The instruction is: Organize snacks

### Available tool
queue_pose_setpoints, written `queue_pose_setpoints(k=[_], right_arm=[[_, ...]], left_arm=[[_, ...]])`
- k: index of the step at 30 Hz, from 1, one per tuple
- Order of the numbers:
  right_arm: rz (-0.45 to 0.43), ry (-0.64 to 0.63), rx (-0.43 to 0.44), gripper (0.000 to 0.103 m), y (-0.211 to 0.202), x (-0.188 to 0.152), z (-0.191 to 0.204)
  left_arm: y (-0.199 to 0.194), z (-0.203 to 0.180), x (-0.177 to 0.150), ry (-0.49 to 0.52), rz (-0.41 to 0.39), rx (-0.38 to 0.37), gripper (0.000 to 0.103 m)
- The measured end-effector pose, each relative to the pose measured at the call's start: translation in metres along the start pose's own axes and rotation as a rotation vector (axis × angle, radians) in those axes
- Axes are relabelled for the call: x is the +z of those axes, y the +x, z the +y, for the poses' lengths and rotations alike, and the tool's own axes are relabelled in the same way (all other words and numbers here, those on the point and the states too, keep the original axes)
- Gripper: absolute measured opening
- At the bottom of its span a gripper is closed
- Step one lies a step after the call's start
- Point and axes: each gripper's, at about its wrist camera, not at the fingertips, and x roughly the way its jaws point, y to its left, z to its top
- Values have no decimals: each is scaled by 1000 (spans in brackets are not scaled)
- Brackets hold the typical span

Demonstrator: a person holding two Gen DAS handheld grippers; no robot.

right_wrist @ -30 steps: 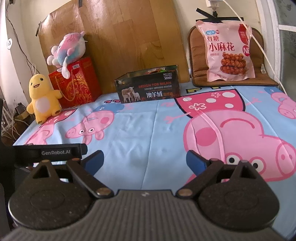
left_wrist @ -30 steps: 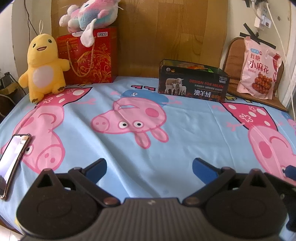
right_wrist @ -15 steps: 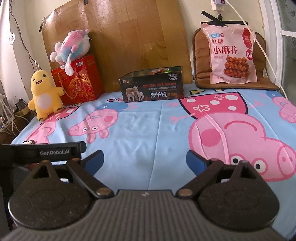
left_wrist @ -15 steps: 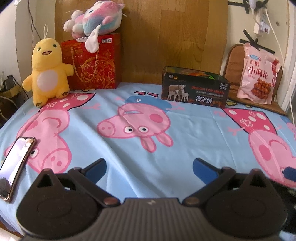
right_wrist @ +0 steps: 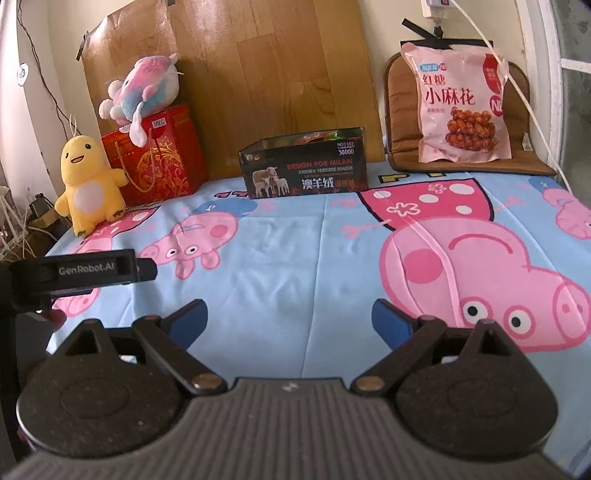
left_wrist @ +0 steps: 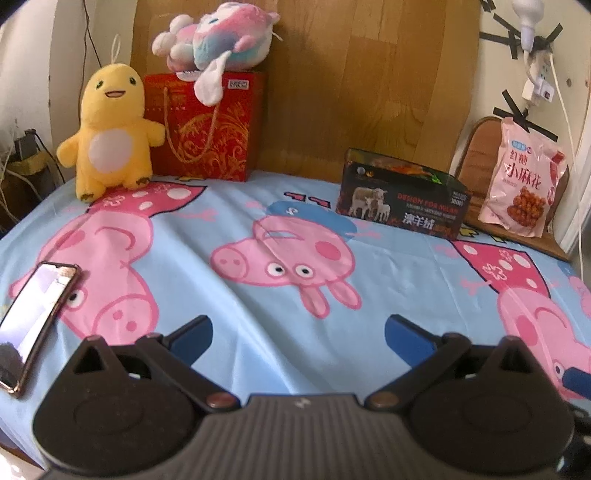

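A pink snack bag leans on a brown cushion at the far right; it also shows in the left wrist view. A black open box with colourful packets inside stands at the back middle, also in the left wrist view. My left gripper is open and empty above the near edge of the bed. My right gripper is open and empty, to the right of the left gripper's body.
A blue pig-print sheet covers the bed. A yellow plush, a red gift bag with a pink plush on top stand at the back left. A phone lies near the left edge. White cables hang at the right.
Both grippers have pulled back and lifted a little, so the far objects sit lower in view. Both stay open and empty. Nothing on the bed has moved.
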Motion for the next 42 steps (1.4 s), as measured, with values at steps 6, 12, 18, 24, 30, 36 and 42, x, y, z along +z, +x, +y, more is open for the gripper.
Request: queue_pose_setpoints(k=[6, 12, 18, 24, 30, 36, 42], right_arm=[[-2, -21, -18, 97, -3, -3, 8], [-4, -53, -23, 97, -3, -4, 19], [4, -60, -26, 97, -1, -4, 26], [15, -55, -27, 97, -1, -11, 31], [13, -42, -30, 97, -3, -13, 27], [15, -36, -32, 97, -3, -16, 22], [16, -30, -31, 97, -2, -16, 19]], left_arm=[[-4, 12, -3, -32, -10, -6, 103], [-7, 18, -6, -21, 2, -11, 103], [-3, 24, -5, -8, 24, -6, 103], [-5, 21, -4, 22, 33, -20, 103], [-9, 16, -4, 29, 20, -28, 103], [-11, 9, -4, 65, 10, 8, 103], [-8, 7, -3, 57, 31, 27, 103]])
